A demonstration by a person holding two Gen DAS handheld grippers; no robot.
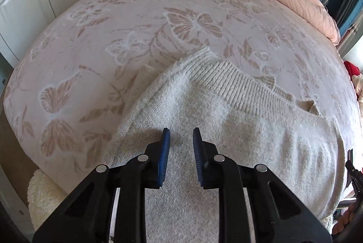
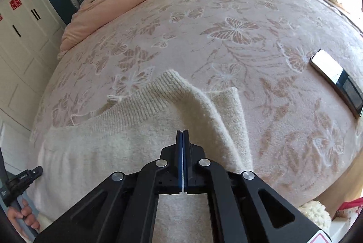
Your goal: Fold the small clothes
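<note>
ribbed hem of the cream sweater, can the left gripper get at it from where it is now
Probably yes: the left gripper hovers open over the sweater, and the ribbed hem lies just ahead on the blanket, uncovered.

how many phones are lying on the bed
1: a phone lies on the butterfly bedspread to the right of the cream sweater in the right wrist view; others may be hidden outside view.

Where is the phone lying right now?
The phone shows only in the right wrist view, at the right edge, lying on the butterfly blanket, apart from the cream sweater.
</note>
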